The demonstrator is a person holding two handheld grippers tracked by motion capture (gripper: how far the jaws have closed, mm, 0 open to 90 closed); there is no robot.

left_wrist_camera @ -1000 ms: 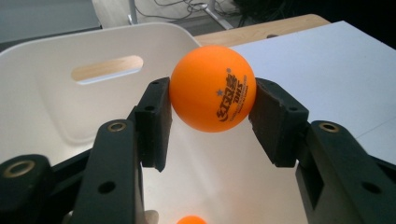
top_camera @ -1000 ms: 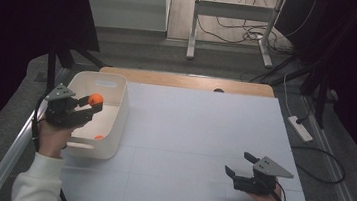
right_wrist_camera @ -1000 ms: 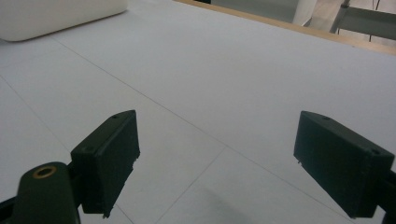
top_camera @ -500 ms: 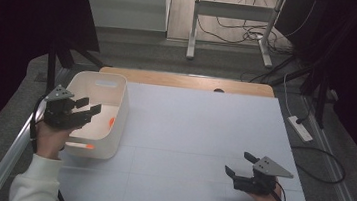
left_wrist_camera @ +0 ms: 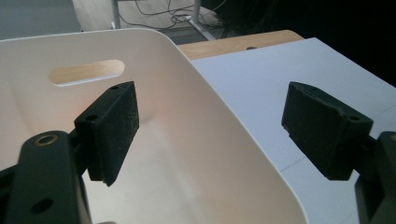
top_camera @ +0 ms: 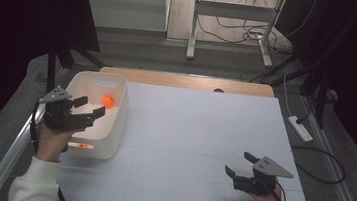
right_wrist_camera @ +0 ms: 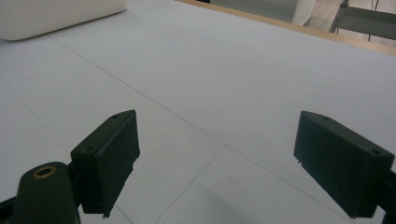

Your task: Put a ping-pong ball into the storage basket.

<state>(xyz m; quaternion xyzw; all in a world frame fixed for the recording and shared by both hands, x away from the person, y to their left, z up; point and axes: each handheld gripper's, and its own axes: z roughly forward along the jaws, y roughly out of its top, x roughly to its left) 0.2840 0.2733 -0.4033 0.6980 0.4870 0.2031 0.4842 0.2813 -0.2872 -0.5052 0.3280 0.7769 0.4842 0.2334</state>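
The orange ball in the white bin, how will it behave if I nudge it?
The orange ball looks round and smooth, so it would likely roll. It seems small, probably light. The white bin has walls that should stop it.

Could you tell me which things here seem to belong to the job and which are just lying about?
Likely part of the job:
- white bin
- orange ball inside the bin
- left gripper, open over the bin
- right gripper, open, low over the white table cover

Just lying about:
- power strip beside the table
- cables on the floor beyond
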